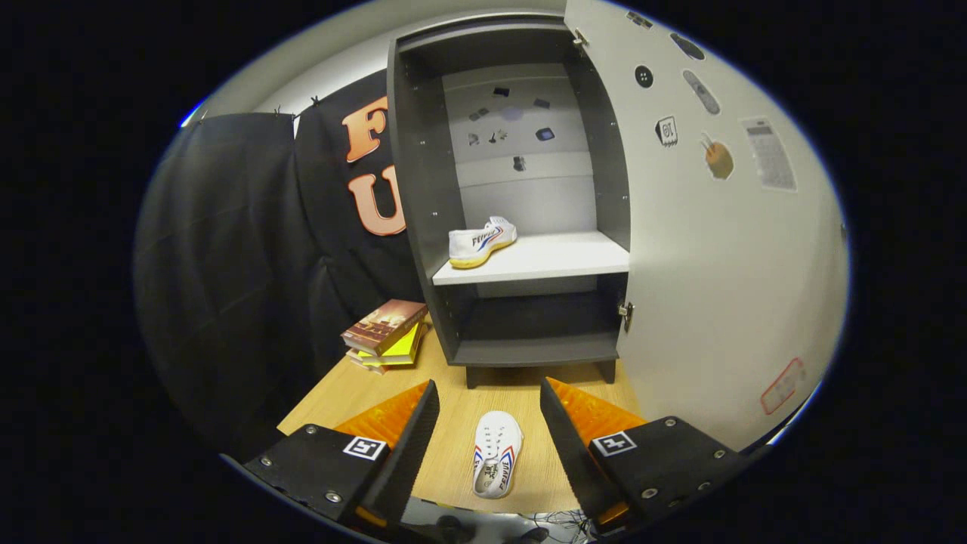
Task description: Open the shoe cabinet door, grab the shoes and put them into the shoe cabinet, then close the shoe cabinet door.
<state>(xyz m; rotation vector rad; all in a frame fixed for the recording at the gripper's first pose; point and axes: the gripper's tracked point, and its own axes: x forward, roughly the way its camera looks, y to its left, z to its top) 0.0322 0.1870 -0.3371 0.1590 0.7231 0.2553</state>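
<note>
The dark grey shoe cabinet point(423, 189) stands beyond my fingers with its white door point(725, 264) swung wide open to the right. One white sneaker point(482, 240) with a yellow sole rests on the left part of the cabinet's white shelf point(559, 261). A second white sneaker point(496, 453) lies on the wooden table point(468, 393), toe pointing toward the cabinet, between my two fingers and below them. My gripper point(489, 397) is open, its fingers spread on either side of that shoe without touching it.
A stack of books point(385, 332) lies on the table left of the cabinet. Black cloth hangs along the left. Stickers dot the door's inner face and the cabinet's back panel. The table's near edge runs just under the shoe.
</note>
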